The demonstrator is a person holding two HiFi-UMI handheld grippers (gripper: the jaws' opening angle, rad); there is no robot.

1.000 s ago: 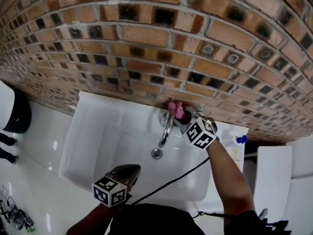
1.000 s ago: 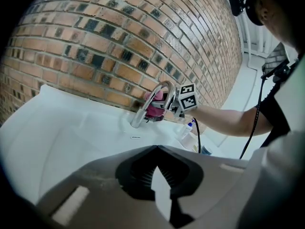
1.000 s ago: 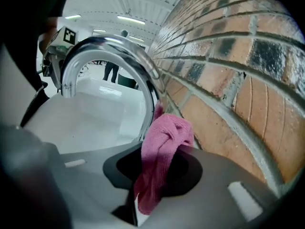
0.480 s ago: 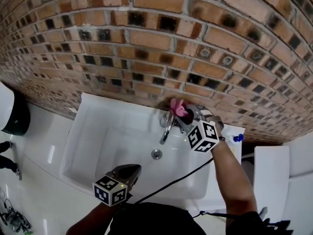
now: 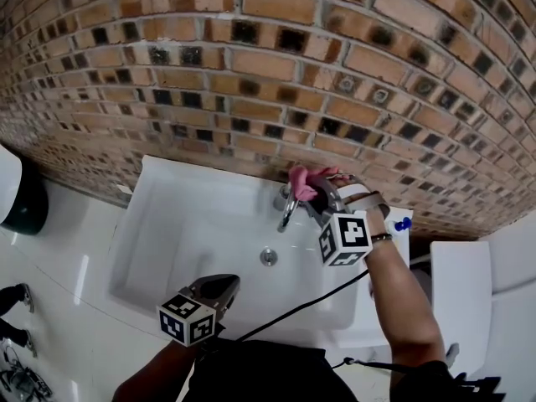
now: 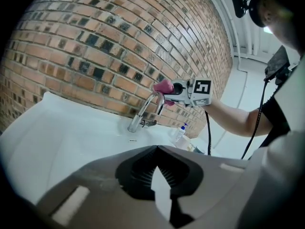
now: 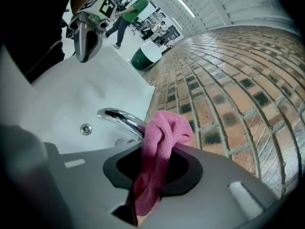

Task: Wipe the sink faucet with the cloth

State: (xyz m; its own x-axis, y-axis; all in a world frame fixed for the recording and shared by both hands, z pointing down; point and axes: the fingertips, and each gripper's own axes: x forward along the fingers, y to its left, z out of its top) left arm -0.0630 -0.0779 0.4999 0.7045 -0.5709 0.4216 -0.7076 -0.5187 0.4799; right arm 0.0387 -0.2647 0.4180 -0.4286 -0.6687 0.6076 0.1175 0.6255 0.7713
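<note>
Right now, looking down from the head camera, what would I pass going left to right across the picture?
Dark green bin → left gripper → sink drain → pink cloth → blue-capped bottle.

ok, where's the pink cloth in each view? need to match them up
Head view: pink cloth right of centre, below the brick wall, just above the faucet.
Left gripper view: pink cloth small, above centre, at the top of the faucet's arch.
Right gripper view: pink cloth large, centre bottom, clamped in the right gripper.
Shared landmark: the chrome faucet.
</note>
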